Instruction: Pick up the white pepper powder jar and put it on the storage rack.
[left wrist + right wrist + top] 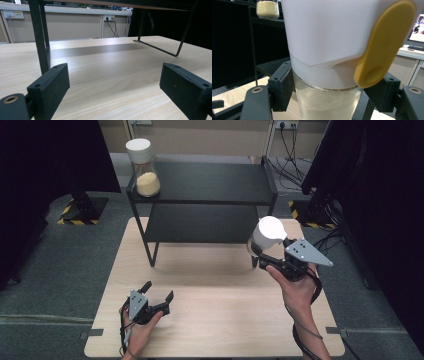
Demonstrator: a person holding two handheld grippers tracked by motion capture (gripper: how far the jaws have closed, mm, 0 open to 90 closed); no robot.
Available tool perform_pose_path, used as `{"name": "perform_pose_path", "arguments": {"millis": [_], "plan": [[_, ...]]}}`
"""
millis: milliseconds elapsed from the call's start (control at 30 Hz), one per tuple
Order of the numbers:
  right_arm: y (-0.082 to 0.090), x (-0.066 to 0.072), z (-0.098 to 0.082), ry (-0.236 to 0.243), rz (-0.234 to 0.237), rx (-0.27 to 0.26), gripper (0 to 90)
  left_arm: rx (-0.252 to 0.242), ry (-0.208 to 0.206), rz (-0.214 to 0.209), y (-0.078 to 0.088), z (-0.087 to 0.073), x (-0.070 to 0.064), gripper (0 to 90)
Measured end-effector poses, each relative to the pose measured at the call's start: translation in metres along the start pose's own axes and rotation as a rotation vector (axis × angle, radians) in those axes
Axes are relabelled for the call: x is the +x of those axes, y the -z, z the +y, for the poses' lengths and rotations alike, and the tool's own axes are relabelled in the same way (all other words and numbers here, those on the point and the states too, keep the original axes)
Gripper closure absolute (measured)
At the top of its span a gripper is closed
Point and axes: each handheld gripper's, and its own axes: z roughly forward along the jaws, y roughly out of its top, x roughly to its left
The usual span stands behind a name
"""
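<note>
Item 1, right gripper [261,251]: held up in the person's right hand [295,287] above the right half of the table [215,320], just in front of the rack's right leg. Its jaws pinch a glass jar [265,236] by the neck, right below the white lid [270,227]. In the right gripper view the black pads [282,85] press the glass from both sides. A yellow tab [384,42] hangs down the side of the lid. The jar's top and base are cut off at the picture's edges; pale powder shows through the glass, its level hard to judge. From the high view the lid and the gripper hide most of the jar's body.

Item 2, left gripper [158,294]: rests in the left hand [137,330] near the table's front left corner, jaws spread wide, with bare tabletop between them. Its cable is partly hidden by the wrist.

Item 3, black two-tier rack [210,195]: stands across the far half of the table. Its lower shelf is dark and its contents cannot be made out.

Item 4, second jar [143,167]: upright on the top shelf's left end, white lid, yellowish grains in the bottom part. The right gripper view cuts off its lid.
</note>
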Motion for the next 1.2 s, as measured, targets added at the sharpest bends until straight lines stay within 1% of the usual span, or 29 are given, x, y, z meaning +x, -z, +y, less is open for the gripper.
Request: {"name": "perform_pose_path", "arguments": {"millis": [333, 633, 767, 1100, 1200], "plan": [[-0.004, 0.0, 0.01, -0.002, -0.011, -0.016, 30.4, 0.001, 0.001, -0.001, 0.0, 0.0, 0.0, 8.4], [-0.009, 0.0, 0.018, 0.001, -0.02, -0.019, 30.4, 0.002, 0.001, -0.003, 0.0, 0.0, 0.001, 8.4], [-0.011, 0.0, 0.024, 0.005, -0.024, -0.019, 30.4, 0.002, 0.002, -0.003, 0.0, 0.0, 0.001, 8.5], [-0.017, 0.0, 0.039, -0.008, -0.041, -0.032, 30.4, 0.004, 0.002, -0.003, 0.0, 0.001, 0.001, 8.4], [-0.019, 0.0, 0.044, -0.004, -0.043, -0.035, 30.4, 0.005, 0.002, -0.003, 0.0, 0.001, 0.001, 8.4]]}}
